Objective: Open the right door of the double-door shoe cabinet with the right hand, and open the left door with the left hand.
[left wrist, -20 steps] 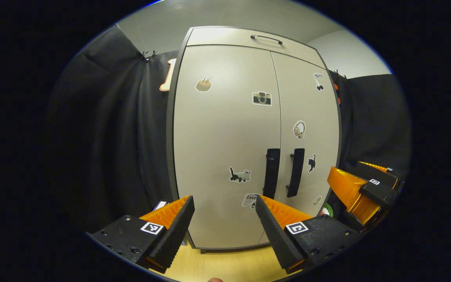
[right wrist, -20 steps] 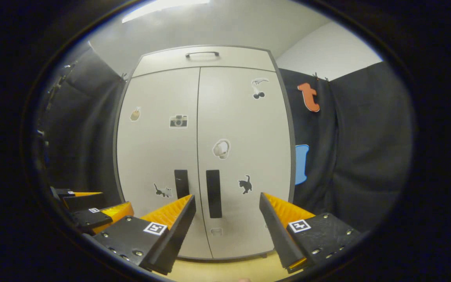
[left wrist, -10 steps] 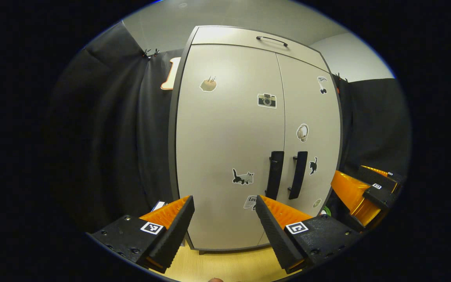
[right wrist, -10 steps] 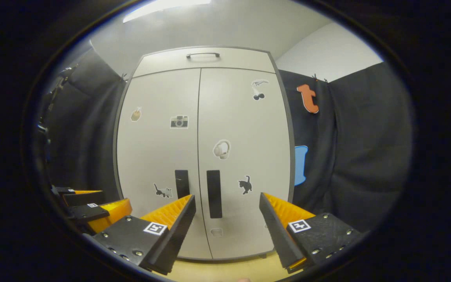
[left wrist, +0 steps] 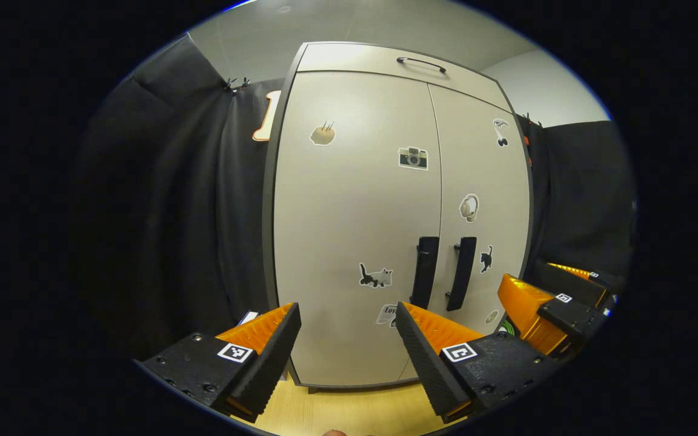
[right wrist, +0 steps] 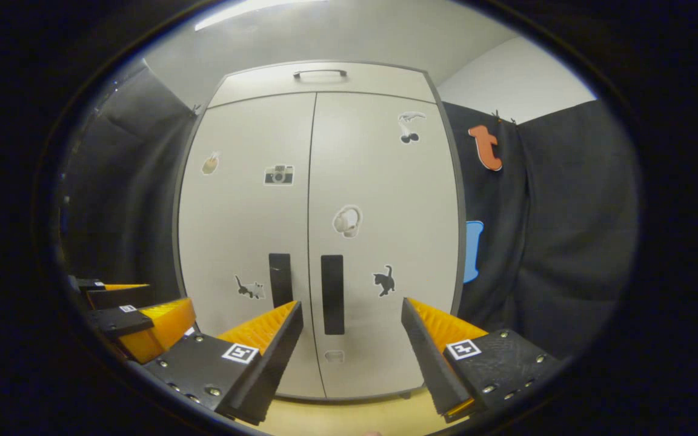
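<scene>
1. Left gripper (left wrist: 348,315) at the bottom of the left gripper view: fingers spread wide, nothing between them, rear parts cut off at the lower edge.
2. Right gripper (right wrist: 352,312) at the bottom of the right gripper view: also wide open and empty, well short of the cabinet.
3. The right gripper also shows at the lower right of the left gripper view (left wrist: 552,303), partly cut off; holding hand not visible.
4. The left gripper shows low left in the right gripper view (right wrist: 137,315), dim, edges hard to make out.
5. Pale wood floor (left wrist: 337,412): a thin strip under the cabinet.
6. Tall beige double-door shoe cabinet with dark frame (right wrist: 319,79) stands ahead; both doors closed.
7. Left door (right wrist: 243,230) carries a black vertical bar handle (right wrist: 280,278), its lower end hidden behind the right gripper's finger.
8. Right door (right wrist: 385,200) has its own black vertical bar handle (right wrist: 332,293), fully visible, just beside the centre seam.
9. Small stickers on both doors; the lowest ones too small or partly hidden to read.
10. Top drawer with thin dark handle (right wrist: 320,72).
</scene>
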`<state>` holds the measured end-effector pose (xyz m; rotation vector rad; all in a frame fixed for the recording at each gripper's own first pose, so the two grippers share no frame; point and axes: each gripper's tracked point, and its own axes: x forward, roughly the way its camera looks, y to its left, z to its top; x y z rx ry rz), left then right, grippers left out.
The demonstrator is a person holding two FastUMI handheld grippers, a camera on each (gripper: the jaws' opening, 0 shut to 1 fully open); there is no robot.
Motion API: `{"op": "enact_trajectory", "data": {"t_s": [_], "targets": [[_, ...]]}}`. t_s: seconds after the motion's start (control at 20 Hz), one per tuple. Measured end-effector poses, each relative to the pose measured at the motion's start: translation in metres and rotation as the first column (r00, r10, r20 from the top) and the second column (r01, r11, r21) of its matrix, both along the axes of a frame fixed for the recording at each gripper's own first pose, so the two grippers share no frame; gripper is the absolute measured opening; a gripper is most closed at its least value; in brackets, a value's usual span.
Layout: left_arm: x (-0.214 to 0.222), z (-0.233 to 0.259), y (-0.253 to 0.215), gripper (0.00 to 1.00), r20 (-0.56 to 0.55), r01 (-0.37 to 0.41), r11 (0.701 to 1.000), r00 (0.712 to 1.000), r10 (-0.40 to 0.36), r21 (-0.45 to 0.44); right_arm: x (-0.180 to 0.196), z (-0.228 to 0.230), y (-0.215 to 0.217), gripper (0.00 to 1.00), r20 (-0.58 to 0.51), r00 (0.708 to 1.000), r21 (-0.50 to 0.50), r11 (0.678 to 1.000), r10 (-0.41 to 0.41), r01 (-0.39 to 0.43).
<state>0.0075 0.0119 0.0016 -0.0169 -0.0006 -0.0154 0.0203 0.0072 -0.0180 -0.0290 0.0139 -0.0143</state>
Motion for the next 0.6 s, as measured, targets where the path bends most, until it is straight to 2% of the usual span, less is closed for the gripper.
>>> {"op": "enact_trajectory", "data": {"t_s": [0.15, 0.2, 0.35, 0.45, 0.6], "targets": [[-0.003, 0.006, 0.007, 0.98, 0.003, -0.034, 0.999, 0.999, 0.034, -0.006, 0.030, -0.009, 0.003, 0.96, -0.030, 0.999, 0.003, 1.000, 0.019, -0.019], [-0.004, 0.009, 0.011, 0.98, 0.010, -0.047, 0.999, 0.999, 0.047, -0.009, 0.040, -0.012, 0.004, 0.85, -0.038, 0.999, 0.005, 1.000, 0.027, -0.027], [-0.007, 0.010, 0.025, 0.98, 0.012, -0.099, 0.995, 0.995, 0.099, -0.005, 0.066, -0.025, 0.014, 0.82, -0.068, 0.996, 0.008, 0.998, 0.056, -0.055], [-0.012, 0.007, 0.039, 0.98, 0.007, -0.143, 0.990, 0.990, 0.143, -0.005, 0.086, -0.031, 0.019, 0.67, -0.077, 0.995, 0.003, 0.998, 0.064, -0.064], [-0.017, 0.002, 0.059, 0.98, -0.008, -0.199, 0.980, 0.980, 0.199, -0.012, 0.103, -0.040, 0.025, 0.66, -0.092, 0.993, -0.004, 0.997, 0.072, -0.073]]}}
